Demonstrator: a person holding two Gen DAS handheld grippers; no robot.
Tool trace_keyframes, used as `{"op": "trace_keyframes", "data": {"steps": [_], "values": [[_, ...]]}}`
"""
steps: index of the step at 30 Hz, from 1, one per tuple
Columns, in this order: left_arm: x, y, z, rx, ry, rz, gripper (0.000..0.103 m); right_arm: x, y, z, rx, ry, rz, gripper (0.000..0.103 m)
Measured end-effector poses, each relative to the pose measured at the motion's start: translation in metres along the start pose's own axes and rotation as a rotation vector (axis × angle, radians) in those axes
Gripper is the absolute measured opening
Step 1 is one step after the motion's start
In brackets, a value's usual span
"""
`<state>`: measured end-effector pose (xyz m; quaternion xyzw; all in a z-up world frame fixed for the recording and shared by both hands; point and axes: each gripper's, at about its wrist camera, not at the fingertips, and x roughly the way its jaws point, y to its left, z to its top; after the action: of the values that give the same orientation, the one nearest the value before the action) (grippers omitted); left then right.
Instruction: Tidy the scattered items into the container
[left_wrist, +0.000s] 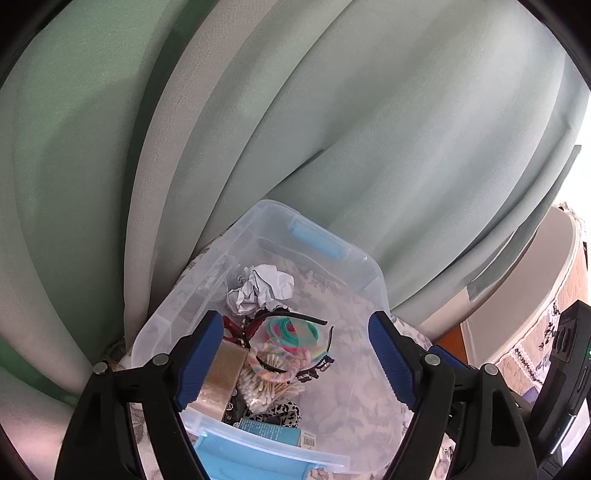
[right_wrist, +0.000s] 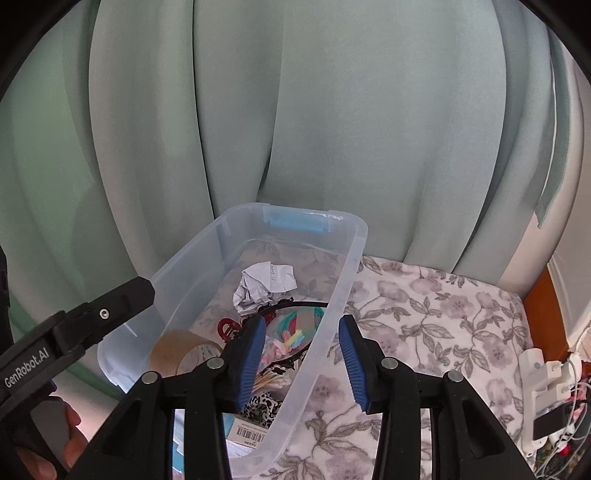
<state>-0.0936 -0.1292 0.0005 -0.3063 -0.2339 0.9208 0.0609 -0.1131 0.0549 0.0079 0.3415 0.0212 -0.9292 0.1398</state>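
A clear plastic bin (left_wrist: 373, 275) (right_wrist: 343, 288) with blue handles stands on a floral cloth against green curtains. Inside lie a crumpled paper ball (left_wrist: 258, 288) (right_wrist: 264, 282), a roll of brown tape (left_wrist: 221, 373) (right_wrist: 181, 349), a red hair clip (left_wrist: 234, 328) (right_wrist: 225, 326), a black headband (left_wrist: 295, 315), colourful hair ties (left_wrist: 291, 332) (right_wrist: 295, 325), cotton swabs (left_wrist: 264, 387) and a barcoded card (left_wrist: 275, 432) (right_wrist: 251, 437). My left gripper (left_wrist: 295, 354) is open and empty above the bin. My right gripper (right_wrist: 303, 354) is open and empty, its fingers on either side of the bin's right wall.
The floral cloth (right_wrist: 443, 332) stretches to the right of the bin. White chargers and cables (right_wrist: 546, 384) lie at the far right edge. The left gripper's body (right_wrist: 74, 332) shows at the left of the right wrist view. Green curtains (right_wrist: 295, 129) hang close behind.
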Motion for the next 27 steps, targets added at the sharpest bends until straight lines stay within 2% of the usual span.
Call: {"op": "trace_keyframes", "data": {"steps": [5, 13, 17, 20, 24, 27], "values": [[-0.007, -0.014, 0.000, 0.032, 0.011, 0.010, 0.082, -0.015, -0.005, -0.007, 0.027, -0.003, -0.002, 0.047], [-0.022, -0.042, -0.006, 0.118, 0.051, 0.059, 0.082, -0.048, -0.017, -0.018, 0.110, -0.011, -0.015, 0.060], [-0.028, -0.055, -0.012, 0.146, 0.089, 0.051, 0.082, -0.065, -0.022, -0.026, 0.117, -0.015, -0.018, 0.067], [-0.038, -0.064, -0.015, 0.165, 0.084, 0.053, 0.082, -0.076, -0.027, -0.034, 0.128, -0.016, -0.017, 0.069], [-0.044, -0.070, -0.022, 0.180, 0.088, 0.104, 0.088, -0.089, -0.036, -0.044, 0.168, -0.014, -0.031, 0.079], [-0.042, -0.071, -0.028, 0.184, 0.111, 0.127, 0.088, -0.095, -0.044, -0.050, 0.192, -0.003, -0.037, 0.080]]}}
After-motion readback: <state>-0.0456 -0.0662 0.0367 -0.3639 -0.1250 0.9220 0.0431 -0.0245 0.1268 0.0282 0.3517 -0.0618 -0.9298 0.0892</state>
